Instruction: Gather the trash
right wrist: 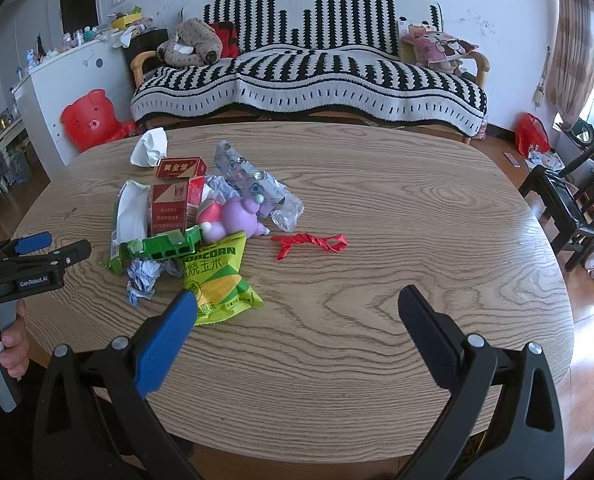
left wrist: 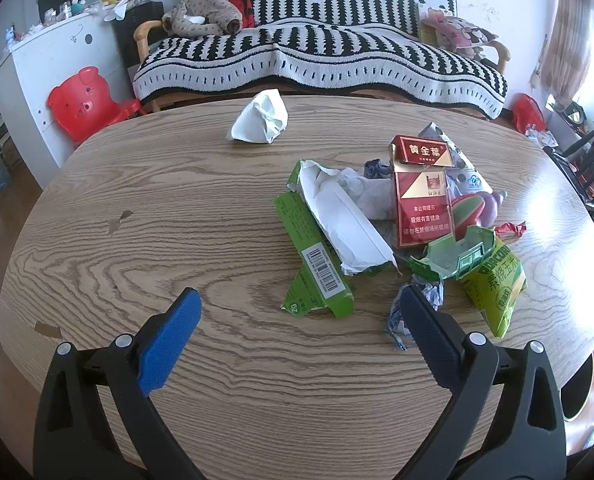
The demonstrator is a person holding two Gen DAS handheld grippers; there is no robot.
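The left gripper [left wrist: 299,312] hung over the near part of the wooden table [left wrist: 177,232] with its jaws spread wide and nothing between them. The trash lay in a heap ahead of it and to its right: a torn green carton [left wrist: 317,256] closest, just past the fingertips, a crumpled blue-and-white wrapper [left wrist: 425,300] touching the right finger, a red cigarette pack [left wrist: 421,200] further back and a yellow-green popcorn bag [left wrist: 493,284] off to the right. A crumpled white tissue [left wrist: 261,118] lay apart from the heap, near the far edge.

The right gripper [right wrist: 297,304] was likewise wide open and empty. From its view the heap sat ahead and to the left, the popcorn bag [right wrist: 221,276] just beside its blue finger pad [right wrist: 165,344]. A twisted red wrapper [right wrist: 309,242] lay alone ahead of it, between the jaws' line and the heap. A purple toy [right wrist: 237,216] rested among the litter. A hand [right wrist: 5,344] held the left gripper's handle at the left edge.
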